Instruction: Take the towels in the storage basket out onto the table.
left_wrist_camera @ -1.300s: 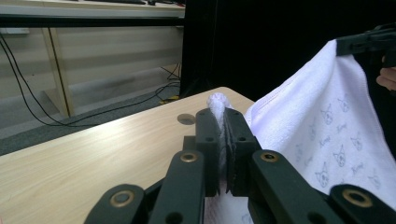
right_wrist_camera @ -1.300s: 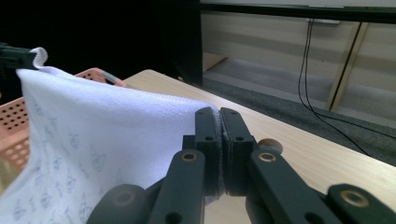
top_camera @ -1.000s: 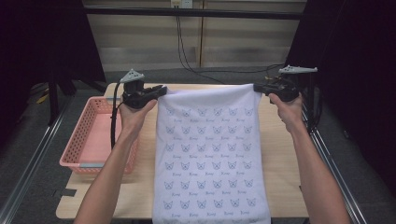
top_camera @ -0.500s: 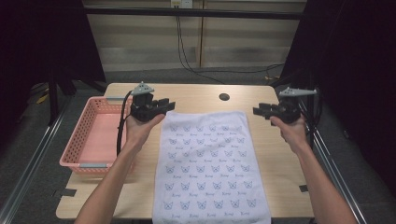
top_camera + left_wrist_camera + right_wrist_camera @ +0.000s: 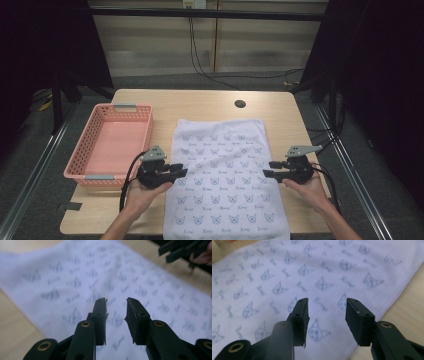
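Observation:
A white cloth (image 5: 222,170) printed with small blue cat faces lies flat along the middle of the wooden table (image 5: 200,102), its near end hanging over the front edge. My left gripper (image 5: 181,171) hovers open at the cloth's left edge, with blurred cloth (image 5: 75,277) beneath its jaws. My right gripper (image 5: 267,169) stands open at the cloth's right edge, above the printed cloth (image 5: 312,272) and its hem. Nothing sits between either pair of jaws. The other hand's gripper (image 5: 182,250) appears far off in the left gripper view.
A pink plastic basket (image 5: 80,165) stands empty on the table's left side. A dark round hole (image 5: 240,104) marks the tabletop beyond the cloth. Cables trail on the floor behind the table, and metal rails run along both sides.
Both grippers let go of the cloth's far corners and drew back toward the near side. The cloth, held up a second ago, now lies spread flat on the table.

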A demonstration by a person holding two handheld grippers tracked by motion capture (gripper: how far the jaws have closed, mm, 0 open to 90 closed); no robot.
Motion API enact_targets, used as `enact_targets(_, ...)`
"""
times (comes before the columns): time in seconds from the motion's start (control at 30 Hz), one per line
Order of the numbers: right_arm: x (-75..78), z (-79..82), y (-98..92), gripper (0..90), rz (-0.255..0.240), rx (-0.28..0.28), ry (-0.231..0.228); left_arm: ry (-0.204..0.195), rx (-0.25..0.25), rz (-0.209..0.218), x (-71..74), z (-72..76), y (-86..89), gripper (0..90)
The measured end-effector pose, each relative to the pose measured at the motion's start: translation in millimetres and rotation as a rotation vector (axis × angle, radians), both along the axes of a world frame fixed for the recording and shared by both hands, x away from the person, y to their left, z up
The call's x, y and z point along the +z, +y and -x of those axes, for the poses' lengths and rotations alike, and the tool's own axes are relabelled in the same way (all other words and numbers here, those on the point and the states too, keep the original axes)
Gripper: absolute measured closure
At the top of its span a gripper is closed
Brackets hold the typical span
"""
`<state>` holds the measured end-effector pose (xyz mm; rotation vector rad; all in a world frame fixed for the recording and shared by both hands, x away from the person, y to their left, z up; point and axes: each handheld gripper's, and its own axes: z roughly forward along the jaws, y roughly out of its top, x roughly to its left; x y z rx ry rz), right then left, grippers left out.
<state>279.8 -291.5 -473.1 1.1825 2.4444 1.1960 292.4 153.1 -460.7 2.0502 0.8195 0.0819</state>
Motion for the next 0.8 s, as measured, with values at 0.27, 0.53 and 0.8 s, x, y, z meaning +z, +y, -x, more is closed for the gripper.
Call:
enact_targets(0.27,-22.3,-3.0,1.8,56.4,0.063,0.003,0.036,0.058,-0.001,-0.031,-22.2,-8.8,-2.7,60.6)
enact_targets(0.53,-23.4,12.0,-6.2,85.5,0.128,-0.010,0.021,0.030,-0.049,-0.151,-35.7,-2.5,-17.2,62.9)
enact_targets(0.8,-20.6,39.6,-15.6,85.9,0.123,-0.011,0.062,0.019,-0.114,-0.171,-35.4,16.0,-21.0,88.4)
